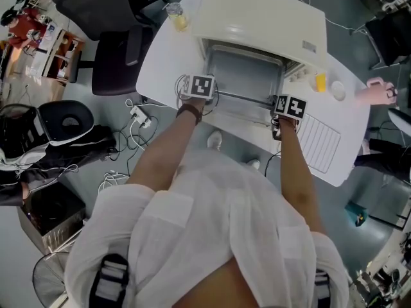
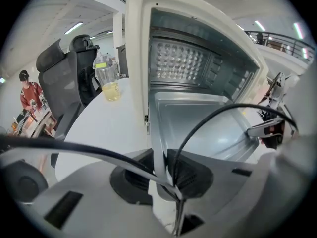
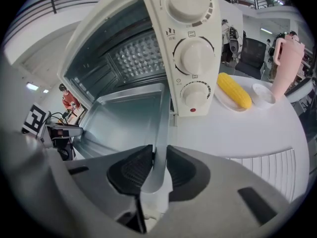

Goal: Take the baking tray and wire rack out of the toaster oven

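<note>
Silver baking tray point(image 1: 244, 79) lies level, projecting from the open cream toaster oven point(image 1: 263, 15), upper centre of frame.

toaster oven point(image 1: 263, 18): cream shell, dimpled silver back wall
baking tray point(image 2: 198, 128): plain silver-grey
left tongs point(image 2: 159, 168): grey body, black ribbed pads point(image 2: 190, 171)
right tongs point(image 3: 157, 168): grey and black
corn point(image 3: 234, 89): yellow, right of the right tongs
table point(image 1: 160, 63): white

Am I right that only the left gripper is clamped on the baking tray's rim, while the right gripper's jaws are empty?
Not quite: the right gripper is not empty. The right gripper view shows its jaws clamped on the opposite side rim of the baking tray. The left gripper is clamped on the tray's rim, as you said.
</note>
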A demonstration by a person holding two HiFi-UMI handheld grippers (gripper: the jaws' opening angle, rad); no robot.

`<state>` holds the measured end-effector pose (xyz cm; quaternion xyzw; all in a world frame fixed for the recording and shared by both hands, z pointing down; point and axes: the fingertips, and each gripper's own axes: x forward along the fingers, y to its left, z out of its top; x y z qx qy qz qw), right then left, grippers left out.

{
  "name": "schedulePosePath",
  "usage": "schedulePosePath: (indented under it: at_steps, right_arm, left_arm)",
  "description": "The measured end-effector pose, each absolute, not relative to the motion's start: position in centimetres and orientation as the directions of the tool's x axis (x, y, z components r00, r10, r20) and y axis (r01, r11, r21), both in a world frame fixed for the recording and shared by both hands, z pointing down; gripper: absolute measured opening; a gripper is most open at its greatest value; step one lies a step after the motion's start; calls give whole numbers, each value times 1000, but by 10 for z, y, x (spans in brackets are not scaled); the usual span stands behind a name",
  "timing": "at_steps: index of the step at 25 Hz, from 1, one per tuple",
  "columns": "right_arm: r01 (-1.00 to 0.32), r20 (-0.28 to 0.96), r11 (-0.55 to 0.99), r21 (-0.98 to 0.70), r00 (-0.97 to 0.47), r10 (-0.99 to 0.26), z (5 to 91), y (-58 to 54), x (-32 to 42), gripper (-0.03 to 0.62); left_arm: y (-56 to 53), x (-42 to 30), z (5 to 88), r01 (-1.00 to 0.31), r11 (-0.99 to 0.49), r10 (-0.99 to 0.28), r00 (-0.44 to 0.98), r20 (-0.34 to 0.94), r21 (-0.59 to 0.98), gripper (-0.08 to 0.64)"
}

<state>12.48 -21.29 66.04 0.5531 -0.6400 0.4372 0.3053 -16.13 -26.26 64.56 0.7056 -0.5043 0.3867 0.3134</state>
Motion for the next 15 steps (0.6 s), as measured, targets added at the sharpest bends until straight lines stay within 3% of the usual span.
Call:
schedulePosePath:
  at_steps: [15]
  right_arm:
    - [-974,853,53,-218,-217,-475,642,-164,123,89]
  left_arm:
    - [-207,-168,630,-968,-248,-518,152,842,22,81]
